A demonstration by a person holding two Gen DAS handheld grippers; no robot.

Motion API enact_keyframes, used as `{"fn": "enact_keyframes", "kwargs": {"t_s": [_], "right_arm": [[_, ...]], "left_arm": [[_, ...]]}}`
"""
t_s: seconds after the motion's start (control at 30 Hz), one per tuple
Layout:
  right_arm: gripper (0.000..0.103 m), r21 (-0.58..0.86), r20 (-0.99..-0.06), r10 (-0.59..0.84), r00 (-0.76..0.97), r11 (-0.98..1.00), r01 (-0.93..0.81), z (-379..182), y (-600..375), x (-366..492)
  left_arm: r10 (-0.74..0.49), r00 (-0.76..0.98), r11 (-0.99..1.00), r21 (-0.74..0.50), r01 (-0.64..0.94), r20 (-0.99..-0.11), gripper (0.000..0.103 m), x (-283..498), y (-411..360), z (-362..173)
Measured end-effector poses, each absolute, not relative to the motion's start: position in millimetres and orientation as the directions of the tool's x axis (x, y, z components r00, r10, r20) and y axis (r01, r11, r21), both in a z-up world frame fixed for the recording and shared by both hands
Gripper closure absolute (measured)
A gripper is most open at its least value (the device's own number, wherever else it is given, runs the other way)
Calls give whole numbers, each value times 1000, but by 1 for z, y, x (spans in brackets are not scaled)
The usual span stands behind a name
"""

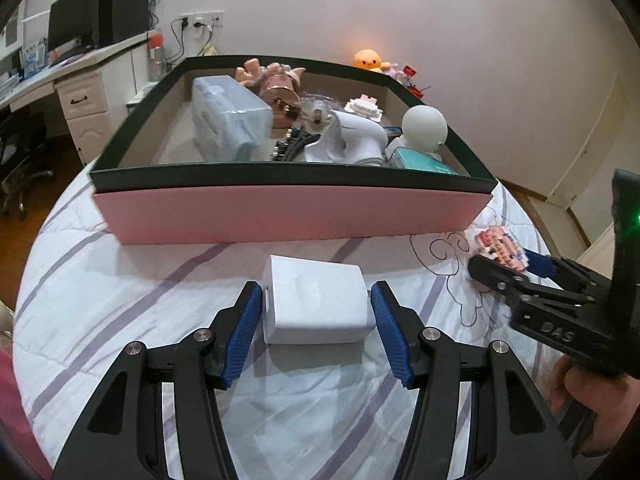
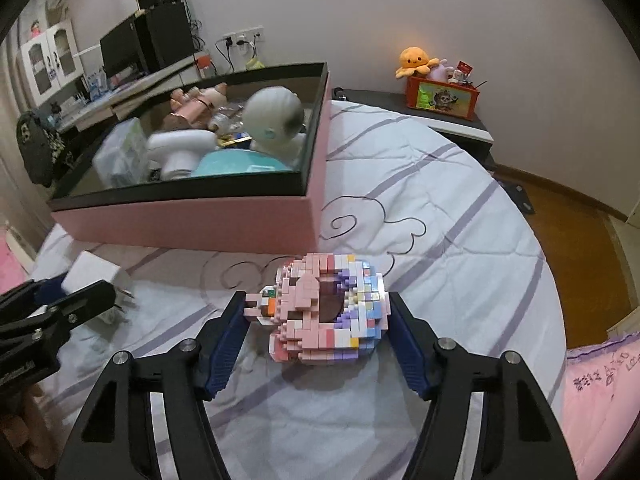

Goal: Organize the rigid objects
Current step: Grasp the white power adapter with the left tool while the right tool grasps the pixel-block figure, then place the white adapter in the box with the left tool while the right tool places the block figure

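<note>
A white plug-in adapter (image 1: 316, 304) sits between the blue pads of my left gripper (image 1: 316, 296), which is shut on it just above the striped quilt; the right wrist view shows the adapter (image 2: 94, 274) with its prongs sticking out. My right gripper (image 2: 318, 304) is shut on a pink and pastel ring-shaped brick model (image 2: 332, 312), both pads touching its sides. In the left wrist view the brick model (image 1: 498, 246) and the right gripper (image 1: 508, 268) are at the right. A pink box with a dark rim (image 1: 280, 212) stands right behind both, holding several objects.
The box (image 2: 180, 224) holds a pale blue case (image 1: 228, 120), a white hair dryer (image 1: 352, 136), a grey round-headed figure (image 1: 424, 124) and a doll. A red toy bin (image 2: 442, 98) with an orange plush stands on a low shelf beyond the bed. A desk with monitors is at the left.
</note>
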State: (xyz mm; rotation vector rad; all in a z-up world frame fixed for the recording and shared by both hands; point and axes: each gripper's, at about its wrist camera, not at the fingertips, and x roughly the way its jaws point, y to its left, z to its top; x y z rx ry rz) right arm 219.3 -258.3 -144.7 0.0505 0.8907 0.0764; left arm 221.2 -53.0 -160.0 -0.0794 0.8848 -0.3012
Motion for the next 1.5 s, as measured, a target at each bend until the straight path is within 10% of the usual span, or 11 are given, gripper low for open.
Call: {"fn": "enact_keyframes", "kwargs": {"t_s": [0.27, 0.33, 0.43, 0.5, 0.63, 0.87, 1.07, 1.5], "right_arm": [[35, 136, -705, 178, 686, 984, -116, -96, -246, 203], [35, 118, -691, 176, 701, 984, -131, -85, -240, 206], [35, 108, -672, 190, 715, 981, -159, -74, -228, 211], [35, 105, -671, 199, 715, 979, -174, -72, -222, 213], [35, 108, -685, 213, 697, 976, -191, -80, -213, 213], [35, 129, -707, 219, 672, 975, -181, -94, -215, 214], [35, 134, -713, 216, 667, 976, -172, -97, -219, 214], [34, 131, -685, 231, 691, 972, -196, -82, -217, 220]], "left_arm": [[-291, 646, 956, -193, 220, -706, 51, 211, -32, -131], [-290, 656, 956, -187, 225, -696, 87, 213, -27, -122], [-284, 655, 958, -170, 233, -700, 87, 218, -24, -119], [-274, 630, 959, -160, 233, -727, 76, 222, -24, -126], [-241, 645, 969, -146, 198, -725, 0, 213, -19, -136], [-258, 599, 956, -112, 271, -758, 0, 213, -42, -154], [-259, 561, 952, -111, 284, -787, 62, 218, -50, -170], [-274, 626, 953, -118, 279, -730, 62, 217, -40, -126]]}}
